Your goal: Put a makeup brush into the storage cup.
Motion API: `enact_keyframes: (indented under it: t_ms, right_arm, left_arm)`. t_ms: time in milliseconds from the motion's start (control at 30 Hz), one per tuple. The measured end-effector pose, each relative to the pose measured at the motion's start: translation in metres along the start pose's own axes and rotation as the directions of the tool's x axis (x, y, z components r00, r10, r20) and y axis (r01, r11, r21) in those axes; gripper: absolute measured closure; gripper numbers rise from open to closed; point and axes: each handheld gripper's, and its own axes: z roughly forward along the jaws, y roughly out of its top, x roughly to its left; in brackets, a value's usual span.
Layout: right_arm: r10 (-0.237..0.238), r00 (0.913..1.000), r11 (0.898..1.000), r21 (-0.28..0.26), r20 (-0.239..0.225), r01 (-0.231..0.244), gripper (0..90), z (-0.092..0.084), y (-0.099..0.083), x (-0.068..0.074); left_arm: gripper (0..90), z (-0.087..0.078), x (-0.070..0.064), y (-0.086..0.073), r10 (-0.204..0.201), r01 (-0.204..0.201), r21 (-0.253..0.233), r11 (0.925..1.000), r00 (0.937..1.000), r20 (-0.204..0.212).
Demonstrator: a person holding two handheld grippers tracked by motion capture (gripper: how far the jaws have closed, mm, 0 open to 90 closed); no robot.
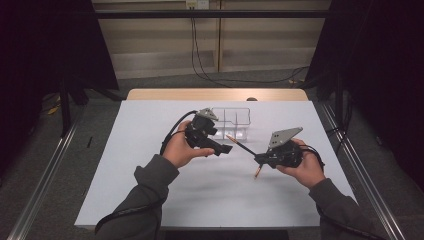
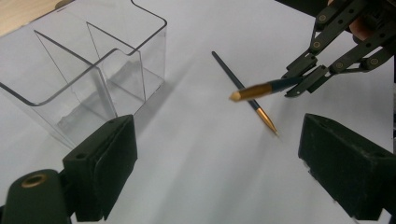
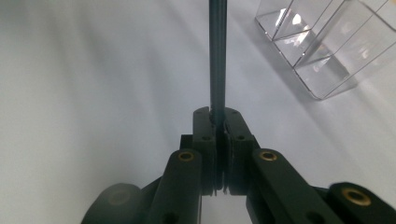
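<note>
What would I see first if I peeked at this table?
Probably the right claw, pinched shut on a dark pencil with a golden end and holding it up off the white table near the middle. A second pencil lies flat on the table just beneath it. At the back stands an empty clear plastic box with dividers, and the left claw waits open beside it.

A dark blue pen [image 2: 275,85] with a gold end, a clear plastic organiser [image 2: 93,70], black tongs [image 3: 217,140] and a white worktop [image 1: 150,150] are being shown.
</note>
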Motion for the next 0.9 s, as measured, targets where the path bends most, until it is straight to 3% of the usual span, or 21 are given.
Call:
enact_keyframes:
  t_ms: [400, 667, 900]
  right_arm:
    - [0.041, 0.9991, 0.997, -0.066, 0.010, -0.040, 85.7, -0.0008, 0.0003, 0.0002]
    - [0.051, 0.9984, 0.994, -0.095, 0.021, -0.049, 85.7, -0.0001, 0.0019, 0.0008]
    - [0.064, 0.9978, 0.992, -0.112, 0.019, -0.061, 85.7, 0.0030, 0.0033, 0.0023]
  left_arm:
    - [12.7, 0.0046, -0.0011, -0.0050, -0.044, 0.044, -0.052, 0.9977, 0.9990, 0.008]
    - [14.1, 0.0078, -0.0010, -0.0086, -0.085, 0.087, -0.119, 0.9891, 0.9961, 0.025]
    - [15.3, 0.0095, -0.0032, -0.0076, -0.082, 0.084, -0.136, 0.9871, 0.9964, 0.024]
